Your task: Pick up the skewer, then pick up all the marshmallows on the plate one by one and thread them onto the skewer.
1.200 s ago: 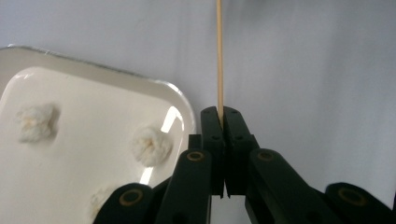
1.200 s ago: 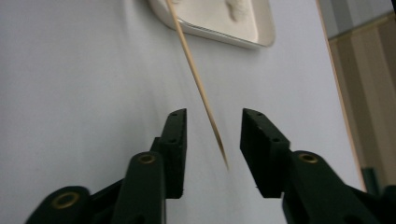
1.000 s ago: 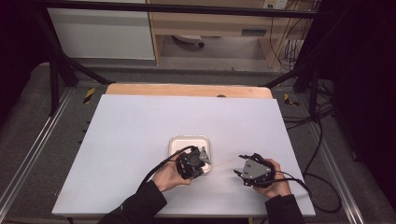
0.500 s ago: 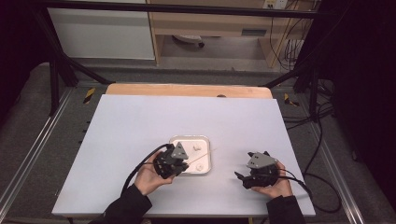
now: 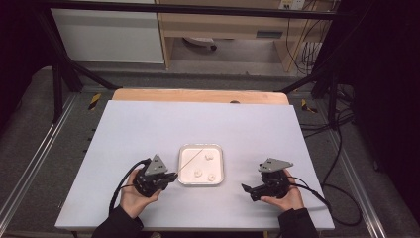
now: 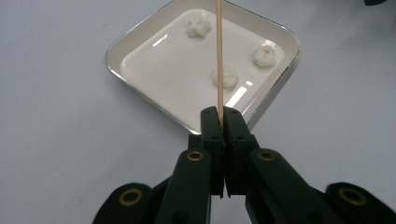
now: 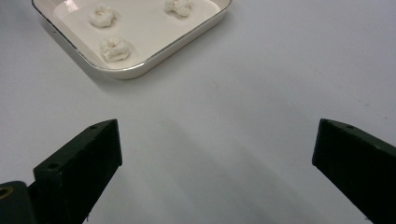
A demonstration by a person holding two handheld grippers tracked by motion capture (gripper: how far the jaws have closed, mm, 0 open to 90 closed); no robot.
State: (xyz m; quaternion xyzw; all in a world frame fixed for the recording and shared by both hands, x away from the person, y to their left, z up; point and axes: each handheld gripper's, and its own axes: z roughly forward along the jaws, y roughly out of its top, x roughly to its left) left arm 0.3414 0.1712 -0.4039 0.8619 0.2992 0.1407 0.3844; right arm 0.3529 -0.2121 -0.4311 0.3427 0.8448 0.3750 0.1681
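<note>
While the left gripper (image 5: 171, 177) clamps a thin wooden skewer (image 6: 218, 60) between its closed jaws, the stick slants over the shallow square white tray (image 5: 184, 179) at mid-table, which holds three small white lumps (image 6: 225, 76). The right gripper (image 7: 215, 154) has just been opening (jaws wide, nothing between them) and rests on the pale table (image 5: 148, 129) right of the tray.

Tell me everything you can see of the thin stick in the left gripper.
The stick is a thin, straight, pale wooden-looking skewer. The left gripper is shut on its near end, its two black jaws pressed together around it. From there it slants out over the square white tray that holds three small white lumps. In the left gripper view it crosses in front of one lump. Whether its far tip touches the tray cannot be told.
</note>
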